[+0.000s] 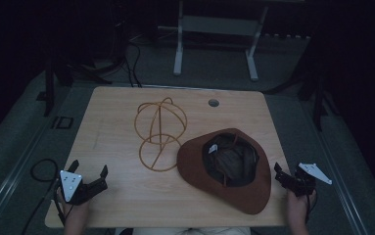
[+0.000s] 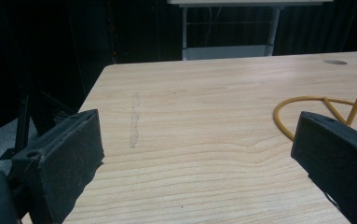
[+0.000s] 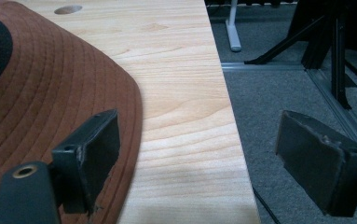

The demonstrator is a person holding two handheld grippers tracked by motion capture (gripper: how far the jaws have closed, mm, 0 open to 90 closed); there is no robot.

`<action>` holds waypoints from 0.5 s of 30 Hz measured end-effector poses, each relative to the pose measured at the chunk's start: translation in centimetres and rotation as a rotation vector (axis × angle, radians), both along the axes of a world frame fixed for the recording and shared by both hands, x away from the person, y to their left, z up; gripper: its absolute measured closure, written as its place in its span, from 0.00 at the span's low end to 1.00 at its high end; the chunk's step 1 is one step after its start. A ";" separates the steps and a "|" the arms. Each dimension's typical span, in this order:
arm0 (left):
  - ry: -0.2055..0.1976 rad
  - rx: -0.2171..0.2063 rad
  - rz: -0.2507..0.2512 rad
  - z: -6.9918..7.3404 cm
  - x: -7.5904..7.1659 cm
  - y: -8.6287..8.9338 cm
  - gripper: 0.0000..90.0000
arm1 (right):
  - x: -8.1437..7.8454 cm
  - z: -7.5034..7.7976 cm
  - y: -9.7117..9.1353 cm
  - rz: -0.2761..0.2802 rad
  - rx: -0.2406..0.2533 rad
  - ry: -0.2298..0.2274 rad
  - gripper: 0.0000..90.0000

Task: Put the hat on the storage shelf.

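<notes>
A dim room surrounds the wooden table (image 1: pixel 126 105). Both tongs gape wide and empty: the left gripper (image 1: pixel 88 175) near the front-left corner, the right gripper (image 1: pixel 289 172) just beside the brown hat (image 1: pixel 253 193). The hat lies crown-down beside the wire hat stand (image 1: pixel 159 134), likely awaiting mounting.

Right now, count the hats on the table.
1: the brown hat lies upside down at the table's near right, beside the wire hat stand.
</notes>
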State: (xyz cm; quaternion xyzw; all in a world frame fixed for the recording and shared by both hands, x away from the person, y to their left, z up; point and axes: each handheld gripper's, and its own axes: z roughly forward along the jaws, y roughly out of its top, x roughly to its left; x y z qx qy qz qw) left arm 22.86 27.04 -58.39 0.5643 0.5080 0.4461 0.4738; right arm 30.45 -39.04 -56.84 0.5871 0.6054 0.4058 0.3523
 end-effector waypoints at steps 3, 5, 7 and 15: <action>0.004 0.009 0.001 0.0 0.0 -0.1 0.03 | 0.0 0.0 0.0 -0.016 0.007 0.001 0.18; 0.007 0.007 -0.004 0.0 0.0 -0.1 0.03 | 0.0 0.0 -0.1 -0.014 0.008 0.010 0.18; 0.019 0.004 0.008 0.0 0.0 -0.1 0.03 | 0.0 0.0 0.0 -0.016 0.000 0.012 0.17; 0.067 -0.036 0.009 0.2 0.3 -0.2 0.08 | 0.2 0.0 0.0 -0.001 0.003 0.024 0.17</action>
